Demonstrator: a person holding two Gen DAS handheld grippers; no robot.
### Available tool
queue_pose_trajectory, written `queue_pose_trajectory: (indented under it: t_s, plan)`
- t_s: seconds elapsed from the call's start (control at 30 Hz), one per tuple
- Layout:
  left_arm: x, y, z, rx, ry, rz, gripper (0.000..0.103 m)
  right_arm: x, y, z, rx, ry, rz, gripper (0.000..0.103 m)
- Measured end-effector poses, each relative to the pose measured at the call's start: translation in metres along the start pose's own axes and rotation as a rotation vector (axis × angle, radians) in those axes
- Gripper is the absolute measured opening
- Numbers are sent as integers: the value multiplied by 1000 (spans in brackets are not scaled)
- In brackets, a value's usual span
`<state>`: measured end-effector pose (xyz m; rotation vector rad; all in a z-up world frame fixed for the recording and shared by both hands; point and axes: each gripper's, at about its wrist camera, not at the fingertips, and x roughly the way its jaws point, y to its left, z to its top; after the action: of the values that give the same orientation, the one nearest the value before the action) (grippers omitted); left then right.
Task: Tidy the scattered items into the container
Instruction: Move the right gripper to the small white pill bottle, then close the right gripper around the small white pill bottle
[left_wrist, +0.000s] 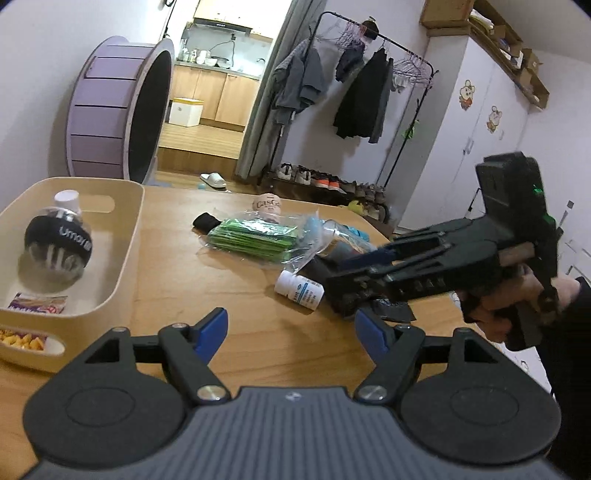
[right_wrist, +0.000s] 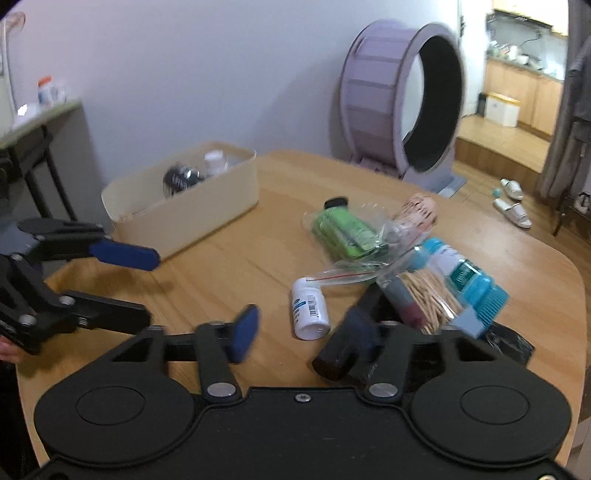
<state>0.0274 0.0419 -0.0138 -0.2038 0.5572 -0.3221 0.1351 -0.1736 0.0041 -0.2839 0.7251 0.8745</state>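
Right wrist view: the right tool (right_wrist: 295, 332) stands partly open, gripping nothing, near the white pill bottle (right_wrist: 309, 308) lying at the near edge of the clutter on the worktop (right_wrist: 236, 266). The left tool (left_wrist: 291, 332) hangs wide open and empty, right of the cream container (left_wrist: 125, 236). A round bottle on its side may roll if one pad touches first, and the overlapping plastic bag (right_wrist: 354, 266) may drag along.

Left gripper (left_wrist: 290, 328) hangs over the wooden table (left_wrist: 240, 295), blue fingers apart, nothing between them. Cream container (left_wrist: 129, 236) at left holds a round bottle (left_wrist: 59, 240) and snack packets. Right gripper (left_wrist: 354, 291) reaches in beside the white pill bottle (left_wrist: 300, 291), near a bagged green pack (left_wrist: 255, 240).
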Motion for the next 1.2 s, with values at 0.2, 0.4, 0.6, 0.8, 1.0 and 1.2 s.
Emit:
queue_pose_trajectory:
  t_s: [0.2,0.4,0.6,0.8,1.0,1.2]
  plan:
    - [0,-9,-8,48,4,6,75,20,1,9,-2,20,-14,40]
    - [-1,-11,-9,63,-7,15,75,43,4,19,-2,61,-26,40]
    - [-2,-7,-9,43,-17,33,75,58,7,16,-18,103,-49,40]
    - [-5,-6,-7,43,-34,40,75,60,8,14,-11,97,-46,28]
    - [-10,-4,-5,31,-56,40,75,36,4,13,37,18,-19,27]
    - [-10,-5,-5,29,-65,41,75,14,1,6,96,-79,49,28]
